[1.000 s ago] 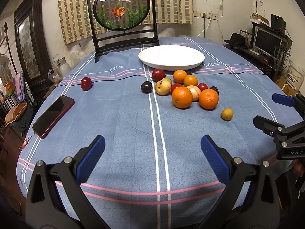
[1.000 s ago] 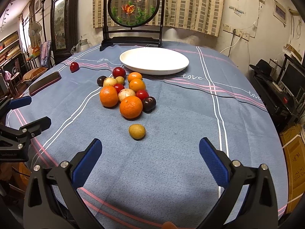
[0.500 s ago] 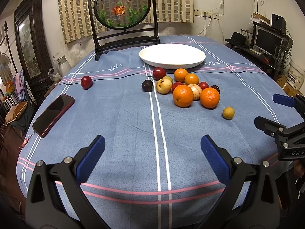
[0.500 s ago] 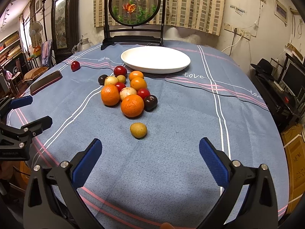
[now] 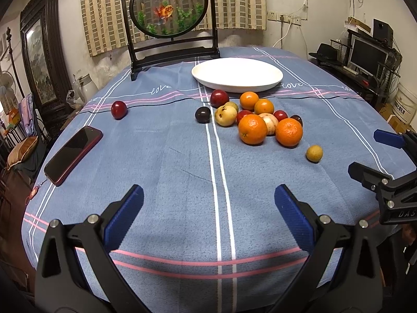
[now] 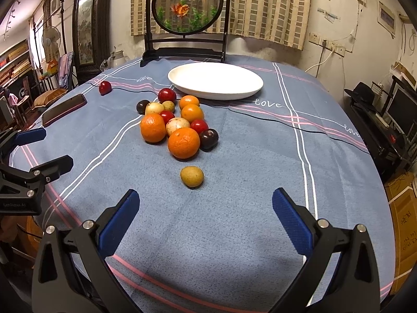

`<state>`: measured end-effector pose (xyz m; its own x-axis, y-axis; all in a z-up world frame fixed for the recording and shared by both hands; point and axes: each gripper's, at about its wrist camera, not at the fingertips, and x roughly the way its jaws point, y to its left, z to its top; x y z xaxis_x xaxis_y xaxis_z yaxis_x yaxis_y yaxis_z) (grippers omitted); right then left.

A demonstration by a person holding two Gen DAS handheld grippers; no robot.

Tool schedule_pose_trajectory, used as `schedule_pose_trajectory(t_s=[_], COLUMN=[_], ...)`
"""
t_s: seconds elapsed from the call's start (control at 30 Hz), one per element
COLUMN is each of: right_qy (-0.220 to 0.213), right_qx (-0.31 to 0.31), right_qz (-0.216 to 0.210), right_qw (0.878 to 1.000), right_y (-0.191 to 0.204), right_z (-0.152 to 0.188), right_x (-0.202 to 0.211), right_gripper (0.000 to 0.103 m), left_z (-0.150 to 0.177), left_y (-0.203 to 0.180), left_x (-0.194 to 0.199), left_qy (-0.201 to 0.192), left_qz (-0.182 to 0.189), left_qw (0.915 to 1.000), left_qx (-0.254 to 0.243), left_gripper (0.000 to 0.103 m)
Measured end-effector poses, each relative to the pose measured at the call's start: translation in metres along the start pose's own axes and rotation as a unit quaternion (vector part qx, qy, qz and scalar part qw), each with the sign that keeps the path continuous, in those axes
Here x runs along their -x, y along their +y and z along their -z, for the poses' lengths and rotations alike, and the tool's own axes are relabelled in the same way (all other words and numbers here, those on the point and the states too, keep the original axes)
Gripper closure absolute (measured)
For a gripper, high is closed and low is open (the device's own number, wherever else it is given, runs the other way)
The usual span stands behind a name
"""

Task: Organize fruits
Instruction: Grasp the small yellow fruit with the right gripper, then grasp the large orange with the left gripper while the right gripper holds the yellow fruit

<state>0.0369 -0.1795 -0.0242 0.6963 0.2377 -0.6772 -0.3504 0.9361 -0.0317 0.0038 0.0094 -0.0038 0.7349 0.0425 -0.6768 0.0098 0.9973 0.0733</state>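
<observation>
Both of our grippers have eased a little forward and lower toward the fruit over the last second, so the pile now looms larger in each wrist view, though nothing on the desk has shifted. Our right gripper [image 6: 206, 208] is spread wide and holds nothing; our left gripper [image 5: 208, 206] is likewise released and empty. Taking the shallow white round plate [image 6: 216, 88] as our landmark, the small yellow-brown round fruit [image 6: 192, 176] lies nearest us, well on the near side of the plate and apart from the cluster of oranges and plums [image 6: 179, 127] that sits between it and the plate. That loose fruit is just ahead of our right gripper, slightly left of its centre line, whereas from our left gripper it lies far off to the right [image 5: 314, 153]. We judge the right hand the nearer one; being round, the fruit offers no preferred axis.
</observation>
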Motion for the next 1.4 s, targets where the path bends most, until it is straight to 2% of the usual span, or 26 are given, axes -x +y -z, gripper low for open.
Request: schedule_pose_trajectory(t_s=[0.37,0.5,0.6,0.63,0.8,0.87,0.97,1.13,1.3,1.33,1.4], right_qy=[0.009,-0.009,-0.015,-0.014,0.027,0.041,0.055,0.080,0.088,0.086,0.082], right_qx=[-0.005,-0.001,0.002,0.003,-0.005,-0.006,0.000,0.010,0.015,0.014,0.012], right_qz=[-0.003,-0.039,-0.046,-0.043,-0.051,-0.058,-0.066,-0.073,-0.076,-0.081,-0.082], right_qw=[1.000,0.999,0.999,0.999,0.998,0.997,0.996,0.994,0.993,0.993,0.993], right_y=[-0.001,0.001,0.000,0.000,-0.005,-0.006,-0.005,-0.002,0.000,0.000,-0.001], right_z=[0.001,0.001,-0.002,-0.003,-0.012,-0.016,-0.021,-0.022,-0.018,-0.018,-0.016], right_x=[-0.008,-0.008,-0.012,-0.014,-0.040,-0.050,-0.060,-0.073,-0.082,-0.081,-0.079], right_gripper=[0.001,0.001,0.010,0.017,0.033,0.044,0.054,0.056,0.067,0.074,0.075], left_z=[0.000,0.002,0.002,0.002,0.000,-0.004,-0.010,-0.021,-0.034,-0.036,-0.042], left_y=[0.002,0.005,0.009,0.011,0.017,0.017,0.016,0.010,-0.002,-0.005,-0.009], left_x=[-0.004,-0.007,-0.012,-0.013,-0.024,-0.028,-0.033,-0.044,-0.056,-0.059,-0.063], left_qy=[0.006,0.008,0.012,0.013,0.022,0.023,0.020,0.022,0.019,0.018,0.017], left_qz=[0.000,0.000,0.000,0.000,0.001,0.004,0.010,0.028,0.053,0.058,0.077], left_qw=[1.0000,0.9999,0.9999,0.9998,0.9996,0.9997,0.9997,0.9993,0.9976,0.9971,0.9954], left_qx=[0.004,0.008,0.012,0.014,0.016,0.011,0.005,-0.011,-0.042,-0.046,-0.055], left_gripper=[0.002,0.002,0.002,0.002,0.002,0.002,0.002,0.002,0.002,0.003,0.008])
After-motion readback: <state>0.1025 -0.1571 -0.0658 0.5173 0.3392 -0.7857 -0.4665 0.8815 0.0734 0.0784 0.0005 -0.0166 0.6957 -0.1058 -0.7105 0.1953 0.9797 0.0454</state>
